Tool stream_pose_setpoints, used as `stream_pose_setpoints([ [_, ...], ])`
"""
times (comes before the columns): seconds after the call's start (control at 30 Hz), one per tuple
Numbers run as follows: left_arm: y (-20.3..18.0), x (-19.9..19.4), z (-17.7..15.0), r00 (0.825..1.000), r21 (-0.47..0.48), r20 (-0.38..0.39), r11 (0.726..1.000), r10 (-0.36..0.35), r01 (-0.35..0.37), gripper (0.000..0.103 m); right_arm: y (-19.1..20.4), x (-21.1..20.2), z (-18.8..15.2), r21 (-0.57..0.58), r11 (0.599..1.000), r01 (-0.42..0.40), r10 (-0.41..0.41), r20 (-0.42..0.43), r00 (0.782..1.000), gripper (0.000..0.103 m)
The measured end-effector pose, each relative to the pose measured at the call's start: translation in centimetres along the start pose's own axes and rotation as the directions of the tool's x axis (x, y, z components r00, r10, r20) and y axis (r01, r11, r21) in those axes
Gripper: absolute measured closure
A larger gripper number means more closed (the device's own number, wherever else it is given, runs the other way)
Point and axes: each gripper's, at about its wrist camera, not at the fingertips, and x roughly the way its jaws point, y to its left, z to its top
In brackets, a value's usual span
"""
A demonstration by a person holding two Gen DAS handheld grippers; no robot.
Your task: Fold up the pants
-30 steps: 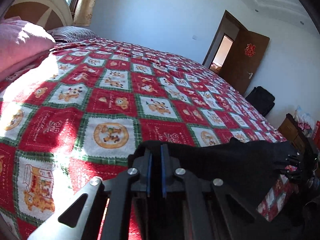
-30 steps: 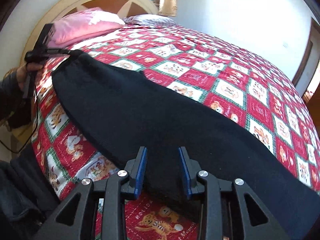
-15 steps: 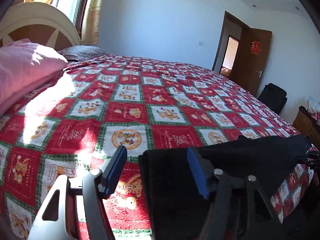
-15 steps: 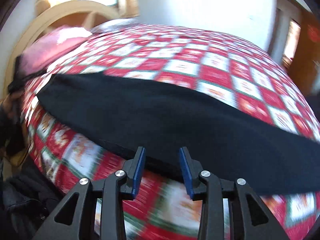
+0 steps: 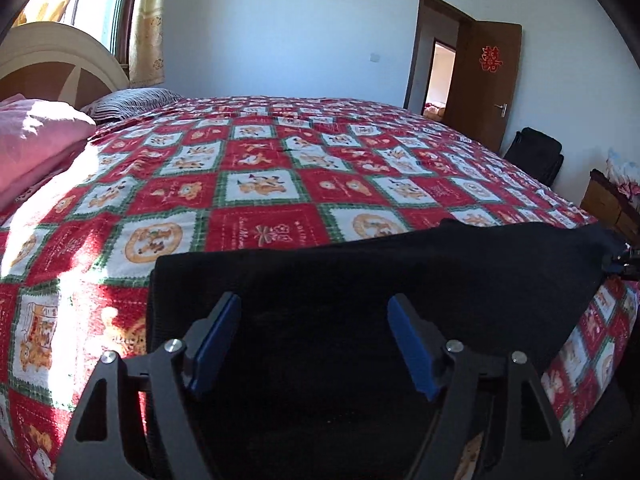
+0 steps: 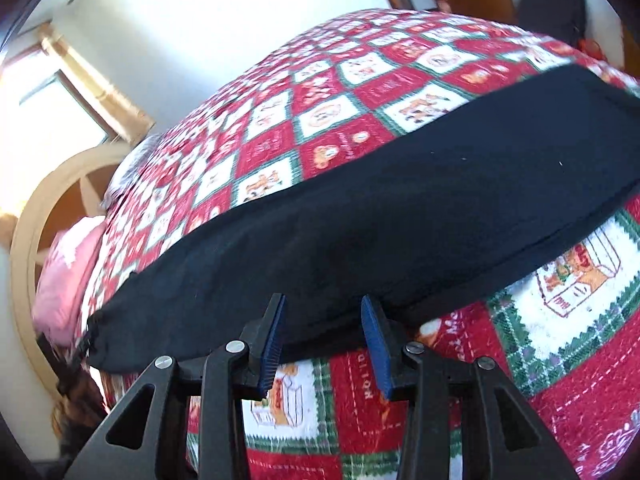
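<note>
The left gripper (image 5: 314, 322) hovered with its blue pads spread wide over one end of the black pants (image 5: 360, 300), and the right gripper (image 6: 323, 322) stood parted, gripping nothing, at the edge of the pants stretched along the near side of the red checked bedspread (image 5: 260, 184).
</note>
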Motion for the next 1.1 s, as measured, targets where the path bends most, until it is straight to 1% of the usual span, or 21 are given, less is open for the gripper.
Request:
stream_pose_setpoints([
  [0.07,0.4,-0.2,0.0,1.000,-0.009,0.009,1.000,-0.012,0.012,0.024,-0.1,-0.1,-0.1,0.034,0.999,0.012,-0.012,0.005,1.000,0.063],
  [0.17,0.8,-0.6,0.0,0.999,-0.025,0.016,0.999,-0.029,0.029,0.024,0.4,-0.2,-0.5,0.042,0.998,0.041,-0.041,0.000,0.999,0.063],
  [0.23,0.7,-0.5,0.0,0.999,-0.025,0.021,0.999,-0.031,0.031,0.024,0.1,-0.4,-0.8,0.078,0.996,0.039,-0.039,-0.005,0.999,0.063],
  [0.33,0.4,-0.3,-0.2,0.999,-0.021,0.029,0.999,-0.032,0.033,0.019,-0.1,0.1,-0.7,0.078,0.995,0.055,-0.055,-0.011,0.998,0.063],
  [0.43,0.1,-0.2,-0.2,0.999,-0.012,0.033,0.999,-0.029,0.029,0.013,0.1,0.7,-0.4,0.082,0.994,0.067,-0.068,0.004,0.998,0.063],
  [0.47,0.0,-0.1,-0.2,0.999,-0.010,0.033,1.000,-0.027,0.027,0.013,0.1,0.9,-0.3,0.079,0.994,0.068,-0.070,0.012,0.997,0.067],
  [0.5,0.0,-0.1,-0.2,0.999,-0.008,0.034,1.000,-0.025,0.025,0.013,-0.1,0.9,-0.2,0.087,0.993,0.081,-0.083,0.016,0.996,0.092],
  [0.53,0.1,-0.1,-0.2,0.999,-0.008,0.034,1.000,-0.027,0.028,0.013,-0.4,0.9,-0.2,0.095,0.993,0.074,-0.076,0.020,0.997,0.099],
  [0.57,0.2,-0.2,-0.2,0.999,-0.012,0.034,0.999,-0.033,0.034,0.013,-0.8,0.5,-0.3,0.106,0.994,0.037,-0.041,0.031,0.999,0.099],
  [0.67,0.5,-0.3,-0.2,0.998,-0.018,0.037,0.999,-0.049,0.049,0.013,-0.7,-0.8,-1.2,0.077,0.996,0.033,-0.036,0.038,0.999,0.100],
  [0.77,0.5,-0.3,-0.3,0.998,-0.018,0.039,0.998,-0.055,0.055,0.012,-0.6,-1.1,-1.9,0.044,0.998,0.052,-0.053,0.027,0.998,0.100],
  [0.8,0.5,-0.3,-0.3,0.998,-0.018,0.039,0.998,-0.055,0.056,0.012,-1.0,-0.7,-2.0,0.051,0.997,0.051,-0.052,0.018,0.998,0.100],
  [0.87,0.5,-0.3,-0.3,0.998,-0.016,0.036,0.998,-0.054,0.054,0.012,-1.6,-0.3,-1.8,0.081,0.996,0.023,-0.024,0.012,1.000,0.100],
  [0.9,0.5,-0.3,-0.2,0.998,-0.017,0.033,0.998,-0.055,0.055,0.012,-1.5,-0.5,-1.7,0.076,0.997,0.016,-0.018,0.018,1.000,0.098],
  [0.97,0.6,-0.4,-0.2,0.998,-0.020,0.032,0.998,-0.061,0.062,0.012,-0.7,-1.4,-1.7,0.033,0.999,0.025,-0.027,0.036,0.999,0.088],
  [1.0,0.7,-0.4,-0.2,0.997,-0.020,0.033,0.998,-0.064,0.065,0.012,-0.5,-2.2,-1.6,0.011,0.999,0.033,-0.033,0.062,0.997,0.078],
  [1.03,0.7,-0.4,-0.3,0.997,-0.020,0.034,0.998,-0.066,0.067,0.012,-0.4,-3.2,-1.6,-0.007,0.999,0.043,-0.042,0.096,0.995,0.075],
  [1.1,0.7,-0.4,-0.3,0.997,-0.022,0.035,0.997,-0.067,0.067,0.012,-1.4,-5.8,-0.8,-0.003,0.996,0.089,-0.087,0.179,0.980,0.075],
])
